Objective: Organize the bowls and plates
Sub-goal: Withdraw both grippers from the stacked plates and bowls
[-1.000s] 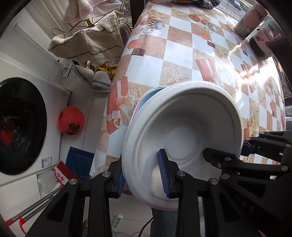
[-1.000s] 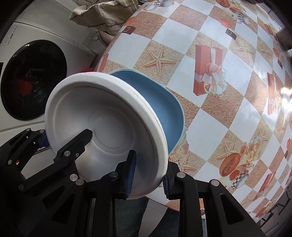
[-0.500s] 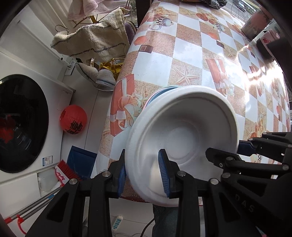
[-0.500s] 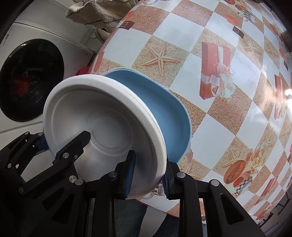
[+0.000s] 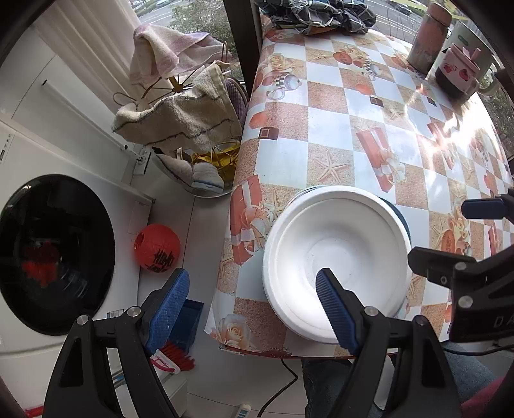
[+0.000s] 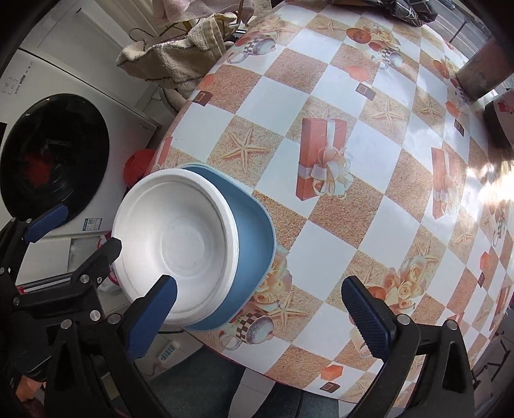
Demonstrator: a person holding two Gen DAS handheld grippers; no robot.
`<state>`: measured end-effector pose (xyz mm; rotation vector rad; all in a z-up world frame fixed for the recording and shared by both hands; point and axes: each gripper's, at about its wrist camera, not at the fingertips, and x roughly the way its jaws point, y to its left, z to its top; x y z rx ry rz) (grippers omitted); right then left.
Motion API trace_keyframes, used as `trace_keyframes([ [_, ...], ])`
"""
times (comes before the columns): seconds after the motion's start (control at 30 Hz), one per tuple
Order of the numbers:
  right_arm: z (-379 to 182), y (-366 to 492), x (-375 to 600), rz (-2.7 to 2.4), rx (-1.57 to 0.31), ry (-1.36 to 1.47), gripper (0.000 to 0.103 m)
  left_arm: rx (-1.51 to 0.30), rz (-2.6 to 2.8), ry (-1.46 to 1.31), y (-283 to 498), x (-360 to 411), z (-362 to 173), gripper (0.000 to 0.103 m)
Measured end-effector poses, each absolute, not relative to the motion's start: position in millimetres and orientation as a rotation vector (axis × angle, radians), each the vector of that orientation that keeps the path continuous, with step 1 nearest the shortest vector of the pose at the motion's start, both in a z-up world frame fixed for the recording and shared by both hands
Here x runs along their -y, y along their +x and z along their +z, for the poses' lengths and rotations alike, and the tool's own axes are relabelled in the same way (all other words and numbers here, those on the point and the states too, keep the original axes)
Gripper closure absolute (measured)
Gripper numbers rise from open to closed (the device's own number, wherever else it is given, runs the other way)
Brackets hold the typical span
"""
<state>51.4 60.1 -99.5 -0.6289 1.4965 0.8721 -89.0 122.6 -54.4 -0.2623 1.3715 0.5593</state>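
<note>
A white foam bowl (image 5: 337, 257) rests inside a blue plate (image 6: 253, 238) near the front left corner of the patterned table (image 5: 331, 128). The bowl also shows in the right wrist view (image 6: 180, 244); only a sliver of the blue plate (image 5: 401, 215) shows past it in the left wrist view. My left gripper (image 5: 250, 308) is open and empty, its right finger over the bowl's near rim and its left finger off the table edge. My right gripper (image 6: 266, 315) is open and empty, above the plate's near right side.
A washing machine (image 5: 54, 254) stands left of the table, with a red lantern (image 5: 156, 248), a towel rack (image 5: 180, 115) and a broom on the floor. A brown flask (image 5: 429, 38), a pink box (image 5: 459, 67) and a dark cloth (image 5: 318, 16) sit at the table's far end.
Both grippers have let go of the white bowl's rim and opened. The bowl has gone from tilted in their hold to lying flat in the blue plate, and both grippers have drawn back.
</note>
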Motion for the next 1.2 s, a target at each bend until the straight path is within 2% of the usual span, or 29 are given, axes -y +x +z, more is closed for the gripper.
trace_keyframes([
  [0.43,-62.5,30.8,-56.4,0.872,-1.409,-0.684,0.001,-1.433,0.386,-0.181,-82.9,-83.3,-34.8,0.019],
  [1.2,-75.6,25.9,-60.3,0.867,-1.468,-0.699,0.0,-1.452,0.361,-0.177,-81.2,-76.4,-36.8,0.019],
])
